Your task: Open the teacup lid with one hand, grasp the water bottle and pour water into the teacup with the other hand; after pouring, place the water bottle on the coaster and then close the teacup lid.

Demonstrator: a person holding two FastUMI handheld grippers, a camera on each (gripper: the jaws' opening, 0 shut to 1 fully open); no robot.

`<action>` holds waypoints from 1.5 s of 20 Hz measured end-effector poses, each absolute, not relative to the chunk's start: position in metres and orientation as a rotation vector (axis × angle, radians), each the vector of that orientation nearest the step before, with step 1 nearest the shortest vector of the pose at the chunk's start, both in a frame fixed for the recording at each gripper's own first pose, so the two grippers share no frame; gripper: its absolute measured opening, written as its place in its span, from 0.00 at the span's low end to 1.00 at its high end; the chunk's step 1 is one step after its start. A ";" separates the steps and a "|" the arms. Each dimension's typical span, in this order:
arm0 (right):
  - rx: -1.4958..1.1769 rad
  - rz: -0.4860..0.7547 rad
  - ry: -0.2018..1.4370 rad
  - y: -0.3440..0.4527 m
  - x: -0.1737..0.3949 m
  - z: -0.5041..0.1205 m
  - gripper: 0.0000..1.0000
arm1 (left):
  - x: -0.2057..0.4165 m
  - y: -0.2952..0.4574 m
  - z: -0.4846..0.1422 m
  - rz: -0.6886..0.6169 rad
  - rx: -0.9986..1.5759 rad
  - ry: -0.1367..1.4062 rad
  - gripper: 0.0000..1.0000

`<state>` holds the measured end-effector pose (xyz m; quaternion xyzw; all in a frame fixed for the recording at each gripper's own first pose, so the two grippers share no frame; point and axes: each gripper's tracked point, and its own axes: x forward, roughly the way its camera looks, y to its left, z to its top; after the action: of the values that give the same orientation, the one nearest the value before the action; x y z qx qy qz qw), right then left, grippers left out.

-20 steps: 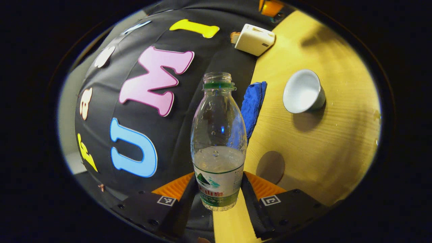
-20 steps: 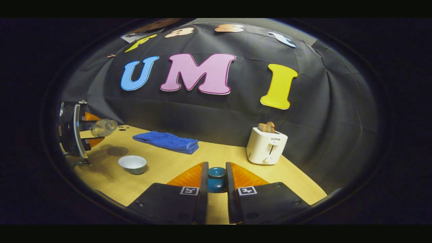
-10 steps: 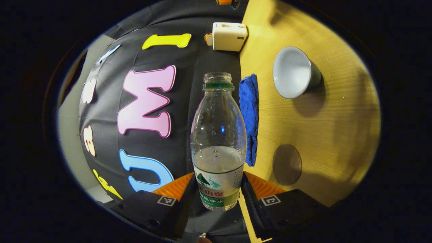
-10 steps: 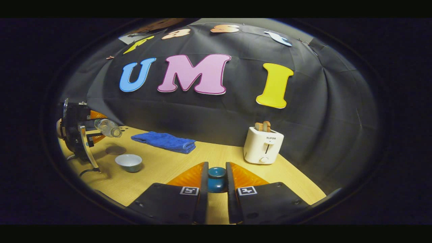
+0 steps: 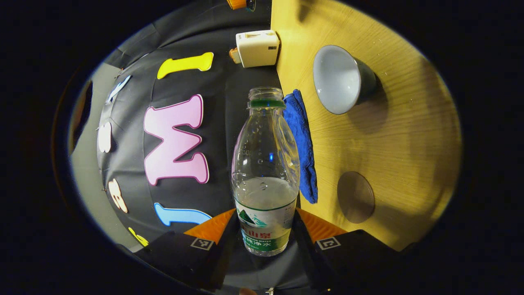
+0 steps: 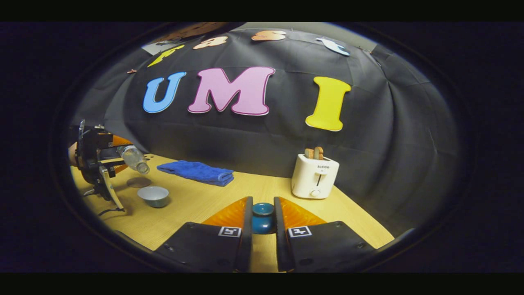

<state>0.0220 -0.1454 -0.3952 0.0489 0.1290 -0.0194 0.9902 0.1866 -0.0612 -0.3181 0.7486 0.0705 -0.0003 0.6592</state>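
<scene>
Left gripper (image 5: 264, 235) clamps clear plastic water bottle (image 5: 265, 172), tipped mouth-down above open grey teacup (image 6: 153, 196) for pouring. Right gripper (image 6: 263, 221) pinches blue round lid (image 6: 262, 218), well aside from teacup.

Looks like a staged recording booth, not anyone's real kitchen. A black cloth wall (image 6: 254, 135) hangs right behind a light wooden table (image 6: 229, 196), with creases showing in the fabric. The props are household stuff: a white toaster (image 6: 314, 181) with bread slices poking out stands at the table's back edge against the cloth, and a folded blue towel (image 6: 196, 172) lies well left of the toaster.
</scene>
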 end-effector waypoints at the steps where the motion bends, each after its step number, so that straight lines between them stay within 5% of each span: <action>1: 0.102 -0.043 0.257 -0.147 0.021 -0.395 0.27 | 0.187 -0.060 -0.317 0.000 1.704 0.157 0.76; 30: 0.107 -0.048 0.260 -0.142 0.019 -0.396 0.31 | 0.196 -0.054 -0.311 0.001 1.854 0.053 0.76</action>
<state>0.0190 -0.1422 -0.3964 0.0534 0.1295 -0.0242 0.9898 0.1964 -0.0540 -0.3109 0.7996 0.0227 0.0005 0.6001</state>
